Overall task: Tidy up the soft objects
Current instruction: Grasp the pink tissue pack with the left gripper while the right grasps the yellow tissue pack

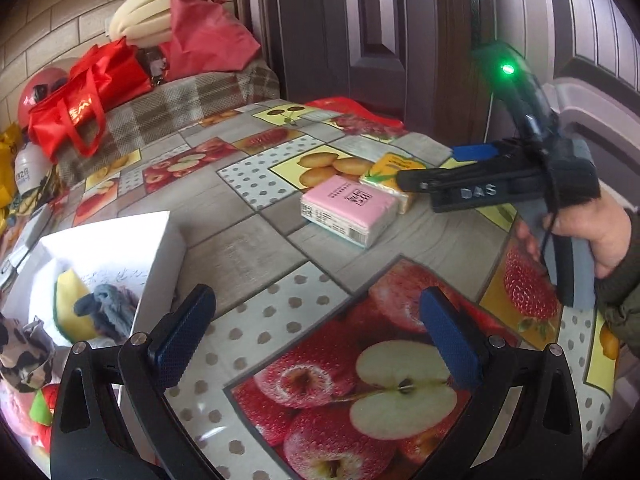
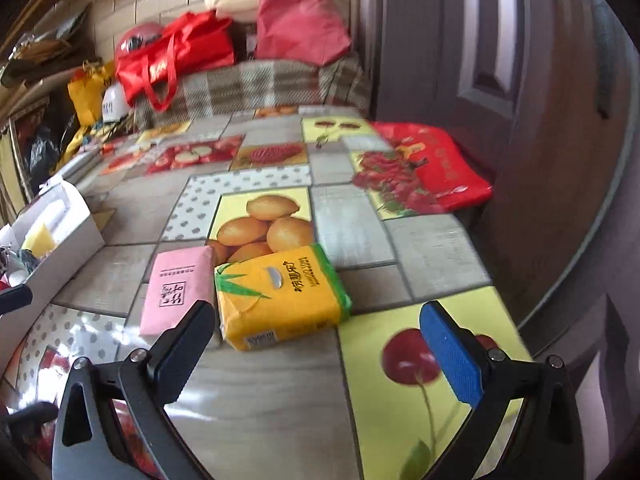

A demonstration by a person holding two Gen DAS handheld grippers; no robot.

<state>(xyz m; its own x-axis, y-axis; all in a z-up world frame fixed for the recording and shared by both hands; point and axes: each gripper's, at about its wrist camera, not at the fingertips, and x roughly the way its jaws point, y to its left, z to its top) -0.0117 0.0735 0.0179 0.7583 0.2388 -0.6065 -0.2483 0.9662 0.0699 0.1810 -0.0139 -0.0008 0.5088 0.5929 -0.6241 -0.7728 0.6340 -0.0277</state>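
Your table [image 1: 248, 236], under a fruit-print cloth, filled both views, with a plaid-covered surface [image 1: 188, 100] along its far edge stacked with red bags [image 1: 100, 92] and a cream cushion [image 1: 140, 16]. A flat red bag [image 2: 440, 160] lay over the table's far right corner.

At the left edge stood your white box [image 1: 120, 240], open on top, already holding a yellow sponge-like piece [image 1: 72, 300] and a grey cloth [image 1: 108, 308]. A leopard-print fabric [image 1: 20, 352] and something pink sat just outside the box at the near left edge; what they were could not be made out.

Near the middle of the table, toward the right edge, your two tissue packs lay flat and touching side by side: the pink tissue pack [image 2: 180, 288] on the left, the yellow tissue pack [image 2: 280, 292] on the right.

Your right gripper [image 2: 316, 352] hovered just in front of the yellow pack with its jaws spread wide and nothing between them; its dark finger overlapped the seam between the two packs in the right wrist view. In the left wrist view your hand [image 1: 592, 236] held that tool level over the packs, a green light lit on its body.

Your left gripper [image 1: 316, 336] hung over the near part of the table, beside the box, jaws likewise wide apart and empty.
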